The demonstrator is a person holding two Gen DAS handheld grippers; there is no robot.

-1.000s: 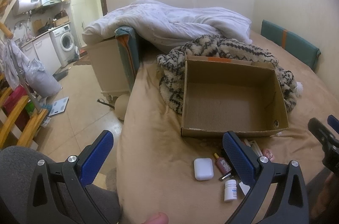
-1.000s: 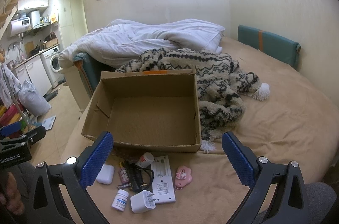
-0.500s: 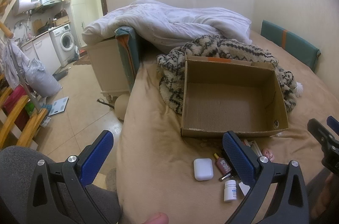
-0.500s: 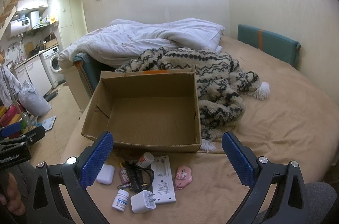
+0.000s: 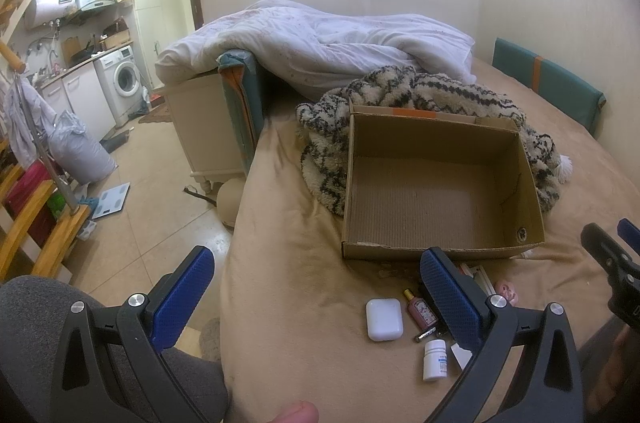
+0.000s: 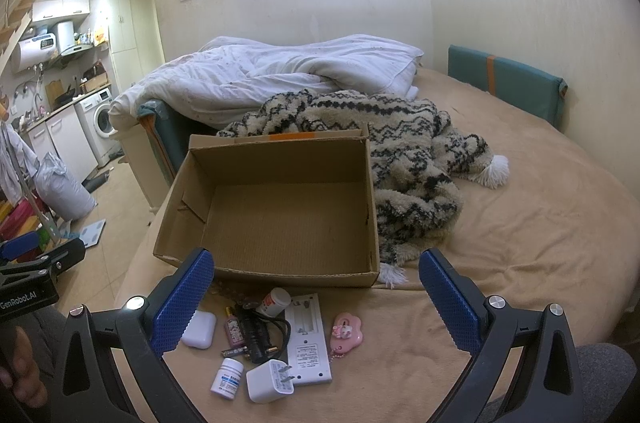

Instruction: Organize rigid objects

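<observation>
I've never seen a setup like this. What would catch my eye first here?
Probably the open cardboard box, bare inside, sitting on the tan bed against a fuzzy patterned blanket. Just in front of it lies a scatter of small things: a white earbud case, pill bottles, a charger plug and a pink charm. Both blue-padded grippers, left and right, hover open and hold nothing.
</observation>
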